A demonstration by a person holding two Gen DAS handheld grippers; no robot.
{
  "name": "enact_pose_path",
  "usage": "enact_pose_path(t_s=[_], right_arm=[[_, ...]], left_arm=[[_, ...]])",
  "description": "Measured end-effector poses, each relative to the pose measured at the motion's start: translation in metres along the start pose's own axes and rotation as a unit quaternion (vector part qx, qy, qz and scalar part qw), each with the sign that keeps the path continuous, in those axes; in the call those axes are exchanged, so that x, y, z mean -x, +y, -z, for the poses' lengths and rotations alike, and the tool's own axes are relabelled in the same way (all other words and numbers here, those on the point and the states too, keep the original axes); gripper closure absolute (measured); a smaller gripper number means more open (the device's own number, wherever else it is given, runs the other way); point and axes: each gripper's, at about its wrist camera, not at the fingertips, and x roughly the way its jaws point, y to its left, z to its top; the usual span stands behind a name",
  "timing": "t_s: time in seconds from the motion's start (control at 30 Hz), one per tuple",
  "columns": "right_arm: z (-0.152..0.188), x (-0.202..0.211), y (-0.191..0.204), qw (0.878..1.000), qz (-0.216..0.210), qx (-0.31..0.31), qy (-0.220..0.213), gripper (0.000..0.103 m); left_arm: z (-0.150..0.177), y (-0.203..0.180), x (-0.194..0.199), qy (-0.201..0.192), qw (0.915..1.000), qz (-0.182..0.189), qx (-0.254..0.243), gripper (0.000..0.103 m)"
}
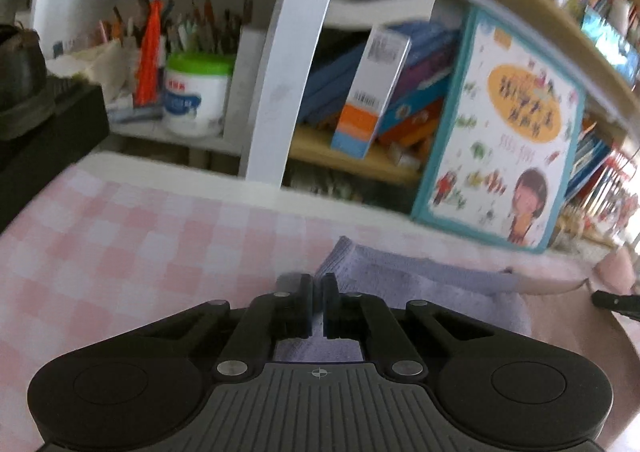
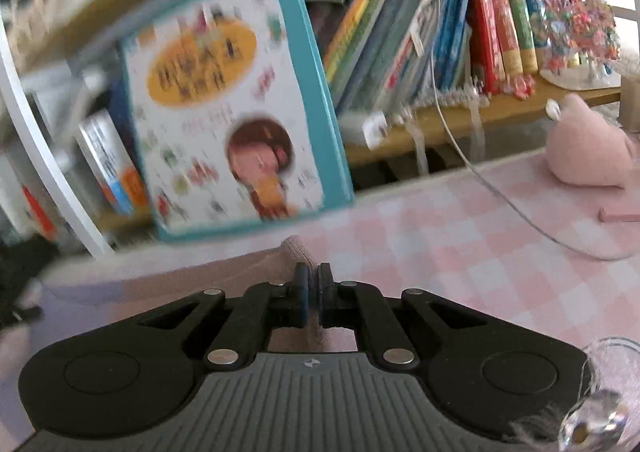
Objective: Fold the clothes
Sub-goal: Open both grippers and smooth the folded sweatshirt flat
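Note:
A knitted garment, lavender [image 1: 420, 284] on one side and pink [image 2: 192, 276] on the other, lies on the pink checked tablecloth [image 1: 100, 244]. In the left wrist view my left gripper [image 1: 318, 284] is shut on the garment's lavender edge, and a ribbed corner stands up just past the fingertips. In the right wrist view my right gripper [image 2: 313, 276] is shut on the pink part. Its ribbed cuff [image 2: 294, 246] pokes out beyond the jaws. The cloth under both grippers is hidden.
A teal-edged picture book [image 1: 508, 132] leans on the bookshelf [image 2: 440, 32] right behind the table. A white jar [image 1: 196, 100] and pencils stand back left. A pink plush [image 2: 584, 152] and white cable [image 2: 500, 192] lie to the right, and a glass object [image 2: 600, 392] sits near right.

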Motion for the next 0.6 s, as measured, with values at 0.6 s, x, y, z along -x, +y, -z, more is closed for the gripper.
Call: enact_pose_path(t_s=[0.6], right_arm=[[0.023,0.06,-0.002,0.998,-0.017,0.048,-0.028,0.081]], left_arm=[[0.029,-0.028,0.073,-0.046,0.9975,0.032,-0.042,0.088]])
